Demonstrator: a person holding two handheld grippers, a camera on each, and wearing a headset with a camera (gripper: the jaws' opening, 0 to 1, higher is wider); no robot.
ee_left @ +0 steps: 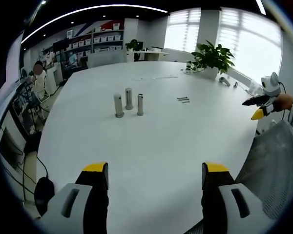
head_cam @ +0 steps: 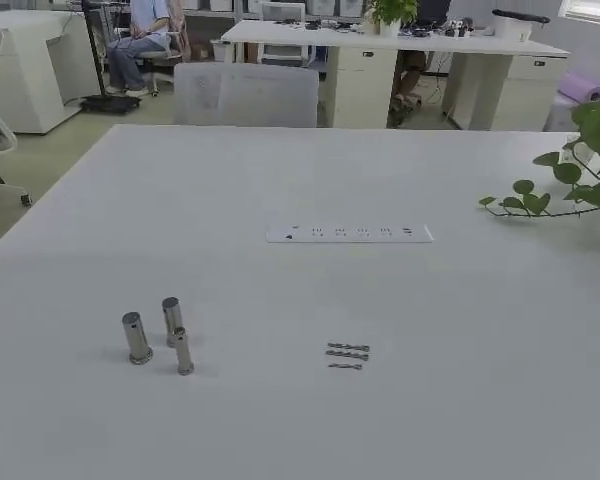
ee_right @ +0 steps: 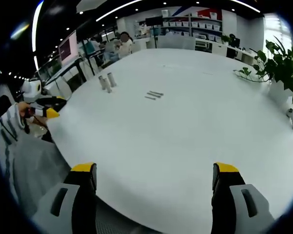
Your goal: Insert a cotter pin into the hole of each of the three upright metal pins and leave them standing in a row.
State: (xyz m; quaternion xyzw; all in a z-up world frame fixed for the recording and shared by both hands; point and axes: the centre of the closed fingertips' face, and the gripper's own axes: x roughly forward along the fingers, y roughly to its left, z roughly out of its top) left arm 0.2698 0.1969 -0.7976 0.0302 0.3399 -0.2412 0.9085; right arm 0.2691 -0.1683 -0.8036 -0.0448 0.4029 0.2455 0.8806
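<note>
Left gripper (ee_left: 155, 168) and right gripper (ee_right: 155, 168) are gaping empty; cotter pins (head_cam: 347, 354) are lying unused, three o'clock of the metal pins (head_cam: 137, 338).

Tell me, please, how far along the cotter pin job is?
Nothing looks done yet. The three metal pins stand upright on the table; the three cotter pins lie loose, apart from them. The left gripper and right gripper are open, holding nothing. All three insertions remain.
</note>
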